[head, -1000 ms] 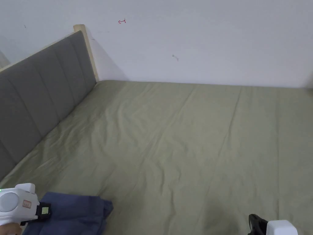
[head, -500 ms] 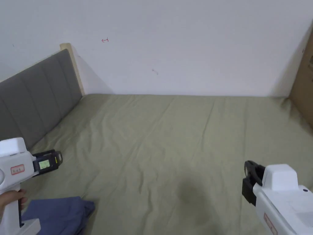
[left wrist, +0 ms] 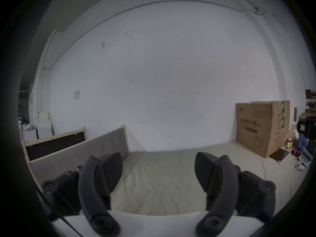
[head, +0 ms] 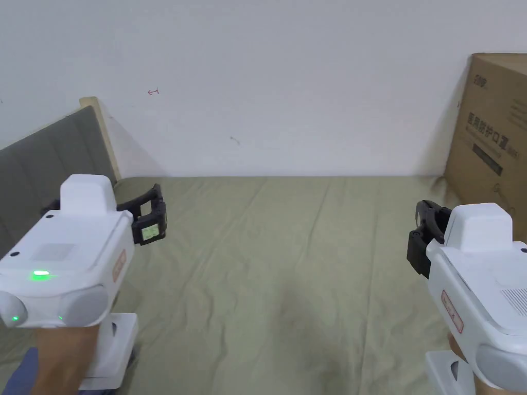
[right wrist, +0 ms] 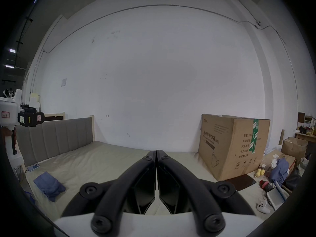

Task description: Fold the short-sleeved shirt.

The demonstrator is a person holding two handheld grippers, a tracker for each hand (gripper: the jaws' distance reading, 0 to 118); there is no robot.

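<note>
The left gripper (left wrist: pixel 159 169) is hovering spread apart, the right gripper (right wrist: pixel 156 152) pressed together, the folded shirt (right wrist: pixel 49 183) lying at 8 o'clock on the bed (head: pixel 288 247).

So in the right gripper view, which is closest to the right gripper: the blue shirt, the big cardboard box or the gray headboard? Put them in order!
From the right gripper:
1. Blue shirt, folded on the bed, low on the left.
2. Cardboard box, at the bed's right end.
3. Gray headboard, at the bed's far left end.
The shirt and box are nearly too close to call.
</note>
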